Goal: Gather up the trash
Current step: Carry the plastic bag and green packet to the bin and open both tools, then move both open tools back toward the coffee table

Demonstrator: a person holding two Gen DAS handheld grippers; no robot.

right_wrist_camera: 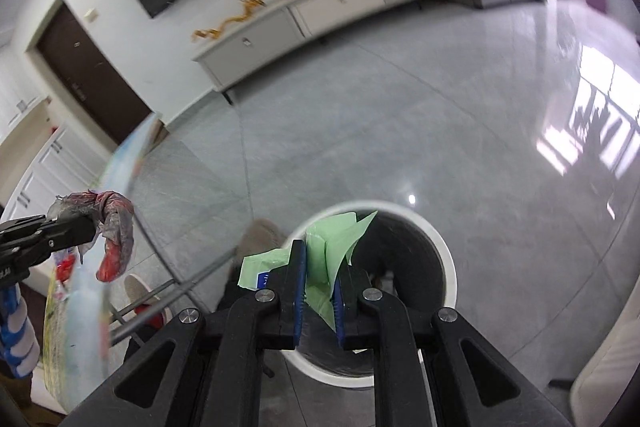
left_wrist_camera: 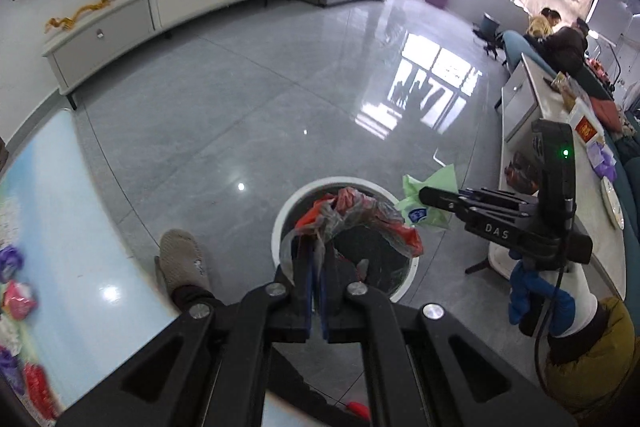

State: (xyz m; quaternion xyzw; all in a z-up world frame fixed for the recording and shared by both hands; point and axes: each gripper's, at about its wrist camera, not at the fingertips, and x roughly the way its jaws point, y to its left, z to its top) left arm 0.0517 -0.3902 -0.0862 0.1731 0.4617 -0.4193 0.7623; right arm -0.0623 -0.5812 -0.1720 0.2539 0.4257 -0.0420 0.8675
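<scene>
Both wrappers held directly above the white bin (left_wrist_camera: pixel 280 223).
Left gripper (left_wrist_camera: pixel 318 267) clamps the red wrapper (left_wrist_camera: pixel 348 211); right gripper (right_wrist_camera: pixel 320 283) clamps the green wrapper (right_wrist_camera: pixel 332 247).

The glossy grey tiled floor (left_wrist_camera: pixel 248 99) carries a white round trash bin (left_wrist_camera: pixel 280 223) and a long white cabinet (left_wrist_camera: pixel 160 11).

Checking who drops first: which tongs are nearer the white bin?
Too close to call. The left tongs, gripping a red crumpled wrapper, and the right tongs, gripping a green wrapper, both hang over the white bin.
</scene>
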